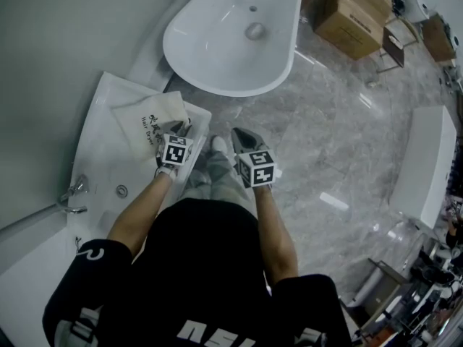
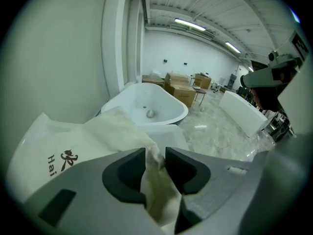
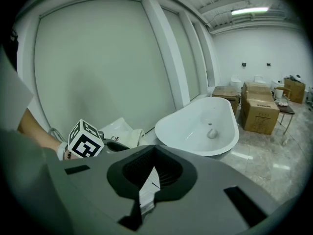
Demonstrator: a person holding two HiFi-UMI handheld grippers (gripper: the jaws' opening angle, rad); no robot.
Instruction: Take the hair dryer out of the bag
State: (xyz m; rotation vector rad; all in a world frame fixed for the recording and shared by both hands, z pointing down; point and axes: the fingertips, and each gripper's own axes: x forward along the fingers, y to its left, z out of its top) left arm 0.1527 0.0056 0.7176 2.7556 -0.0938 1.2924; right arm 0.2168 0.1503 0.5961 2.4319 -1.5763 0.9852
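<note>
A cream cloth bag [image 1: 153,120] with dark print lies on the white washbasin top [image 1: 101,157] by the wall. My left gripper [image 1: 180,130] is at the bag's near right corner. In the left gripper view, a fold of the bag [image 2: 88,136] runs up between the pads and my left gripper [image 2: 155,153] is shut on it. No hair dryer shows; the cloth hides whatever is inside. My right gripper [image 1: 243,135] hangs over the floor to the right, apart from the bag. My right gripper [image 3: 154,153] is shut, with a thin white sliver in its seam.
A white freestanding bathtub [image 1: 231,31] stands just beyond the basin. A chrome tap [image 1: 72,197] sits at the basin's near left. Cardboard boxes [image 1: 354,13] are stacked at the back right. A long white unit [image 1: 427,165] lies on the marble floor [image 1: 340,136].
</note>
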